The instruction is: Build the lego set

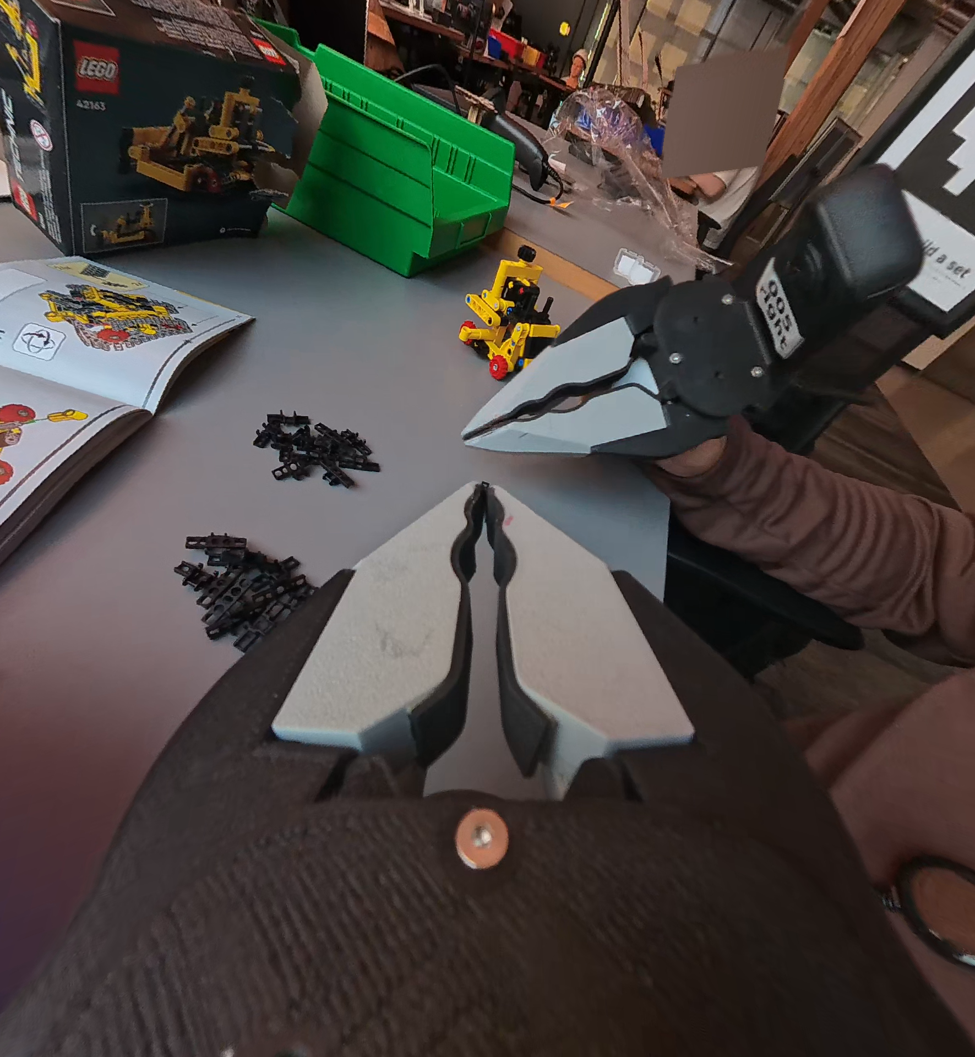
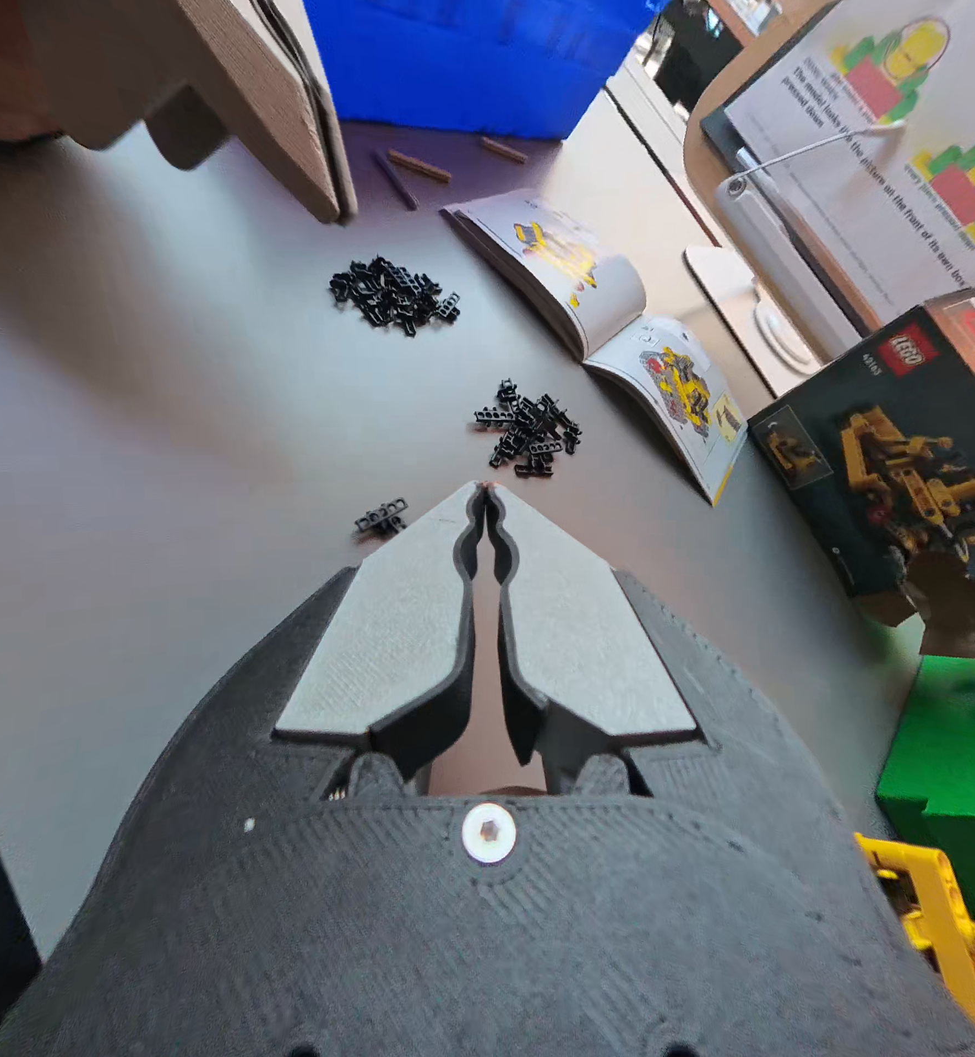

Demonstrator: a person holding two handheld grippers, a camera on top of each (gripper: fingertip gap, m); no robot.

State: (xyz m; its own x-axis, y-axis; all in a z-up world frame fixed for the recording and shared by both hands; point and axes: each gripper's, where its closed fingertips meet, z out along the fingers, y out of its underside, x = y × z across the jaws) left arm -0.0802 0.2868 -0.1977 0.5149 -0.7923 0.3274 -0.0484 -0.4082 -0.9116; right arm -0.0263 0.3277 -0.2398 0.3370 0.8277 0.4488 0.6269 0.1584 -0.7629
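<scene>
My left gripper (image 1: 482, 486) has its fingers pinched together on what looks like a small black track link (image 1: 481, 491) at the very tips, though it is too tiny to be sure. My right gripper (image 2: 483, 485) hovers above the grey surface (image 2: 159, 372) with its fingers closed and nothing between them. A short joined bit of black links (image 2: 382, 516) lies just beside its tips. Two loose piles of black links (image 1: 316, 446) (image 1: 242, 583) sit between the open instruction booklet (image 1: 73, 354) and me. The half-built yellow model (image 1: 508, 320) (red wheels showing) stands farther off, near the green bin (image 1: 405, 166) and the set's box (image 1: 142, 126).
</scene>
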